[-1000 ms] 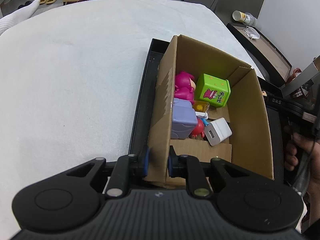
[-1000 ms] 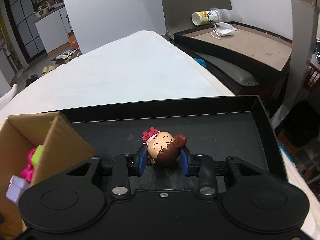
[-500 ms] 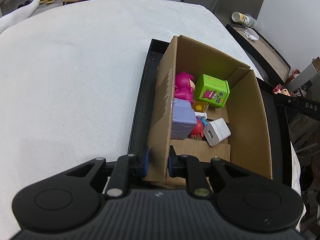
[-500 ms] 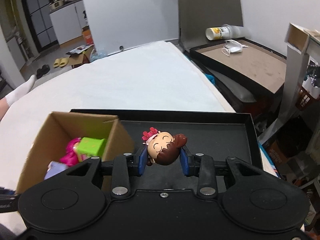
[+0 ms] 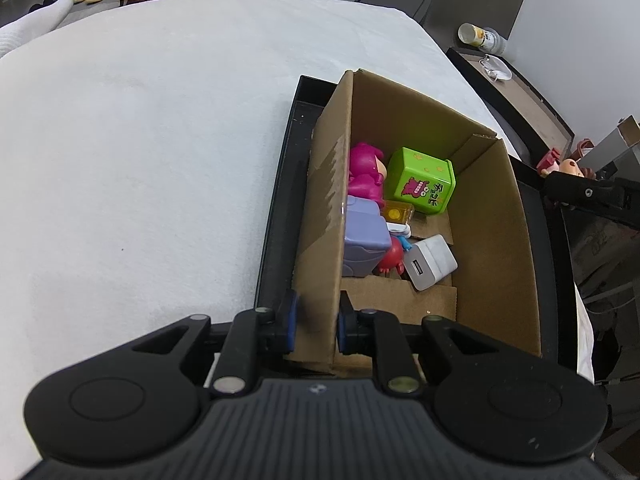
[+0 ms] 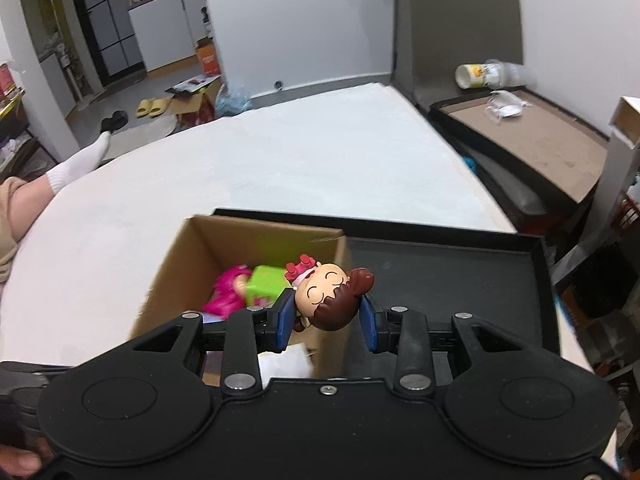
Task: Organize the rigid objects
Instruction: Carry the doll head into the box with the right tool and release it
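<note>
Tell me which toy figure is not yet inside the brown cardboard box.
The brown-haired smiling doll head, clamped in the right gripper; the magenta figure lies inside.

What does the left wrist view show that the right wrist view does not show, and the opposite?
Only the left wrist view: the left gripper shut on the cardboard box wall, and the white charger and purple toy inside.

Only the right wrist view: the doll head's smiling face between the right gripper's pads, above the box edge, and a person's leg in a white sock.

Both: the box on the black tray, the green cube, the pink figure, and the white surface.
</note>
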